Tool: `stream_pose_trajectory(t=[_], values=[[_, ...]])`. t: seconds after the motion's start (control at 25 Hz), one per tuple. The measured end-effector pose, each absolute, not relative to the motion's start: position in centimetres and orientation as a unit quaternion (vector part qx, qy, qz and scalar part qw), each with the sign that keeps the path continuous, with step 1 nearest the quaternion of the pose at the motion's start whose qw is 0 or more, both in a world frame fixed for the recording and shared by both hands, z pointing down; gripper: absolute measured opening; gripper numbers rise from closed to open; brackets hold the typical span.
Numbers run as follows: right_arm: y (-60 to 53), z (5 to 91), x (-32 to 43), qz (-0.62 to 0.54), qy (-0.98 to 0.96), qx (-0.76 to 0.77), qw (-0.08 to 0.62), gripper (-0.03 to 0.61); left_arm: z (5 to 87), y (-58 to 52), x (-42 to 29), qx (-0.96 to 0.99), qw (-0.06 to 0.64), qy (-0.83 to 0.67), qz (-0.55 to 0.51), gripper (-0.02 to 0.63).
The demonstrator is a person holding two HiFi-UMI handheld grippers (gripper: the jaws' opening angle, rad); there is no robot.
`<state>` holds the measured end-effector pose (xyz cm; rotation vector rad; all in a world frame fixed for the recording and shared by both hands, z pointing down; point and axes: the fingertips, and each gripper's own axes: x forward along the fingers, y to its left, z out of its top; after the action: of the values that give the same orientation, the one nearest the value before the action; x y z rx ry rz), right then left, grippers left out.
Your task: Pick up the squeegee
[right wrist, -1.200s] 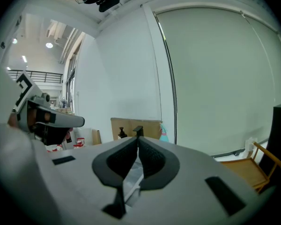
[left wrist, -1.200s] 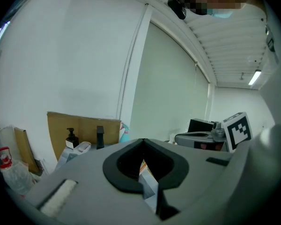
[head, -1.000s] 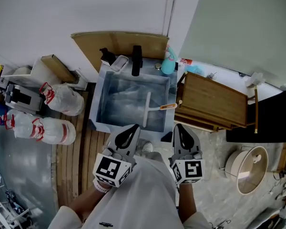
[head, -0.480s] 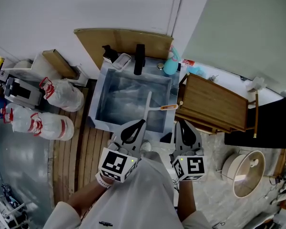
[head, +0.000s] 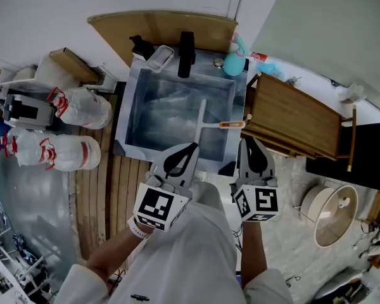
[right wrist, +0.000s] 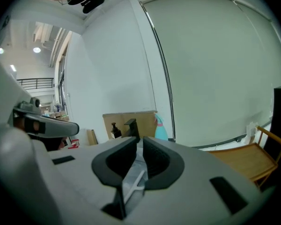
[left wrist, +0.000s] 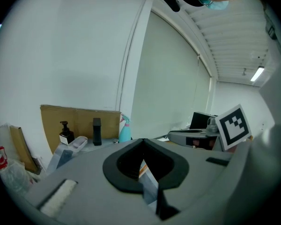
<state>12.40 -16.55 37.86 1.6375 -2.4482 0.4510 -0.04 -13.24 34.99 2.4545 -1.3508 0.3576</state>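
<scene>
Down in the sink (head: pixel 130 103) lies the squeegee (head: pixel 201 120). Left claw (head: pixel 190 147) and right claw (head: pixel 247 143) are shut and empty. If the 2 claws do not open, they could just knock it away.

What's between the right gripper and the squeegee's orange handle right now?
Only the sink, at its right rim, as the head view shows. Nothing else stands between the right gripper and the squeegee handle.

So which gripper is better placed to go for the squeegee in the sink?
Right, probably. The squeegee's orange handle points toward the right edge of the sink, just ahead of the right gripper. The left gripper sits by the blade's near end. Both have their jaws shut and would need opening first.
</scene>
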Motion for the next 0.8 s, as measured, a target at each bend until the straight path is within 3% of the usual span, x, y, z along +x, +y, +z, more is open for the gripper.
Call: stream_pose_trajectory(t=[0.12, 0.2, 0.8], values=[[-17.8, 40.4, 12.8, 0.172, -0.809, 0.555, 0.089, 0.023, 36.9, -14.1, -0.1, 0.856, 0.169, -0.469, 0.135, 0.005], [-18.4, 42.3, 12.8, 0.181, -0.806, 0.555, 0.1, 0.081, 38.3, -14.6, 0.0, 0.855, 0.181, -0.465, 0.143, 0.005], [-21.8, 52.6, 13.9, 0.254, -0.751, 0.595, 0.129, 0.13, 45.6, -16.1, 0.8, 0.848, 0.232, -0.447, 0.164, 0.005]])
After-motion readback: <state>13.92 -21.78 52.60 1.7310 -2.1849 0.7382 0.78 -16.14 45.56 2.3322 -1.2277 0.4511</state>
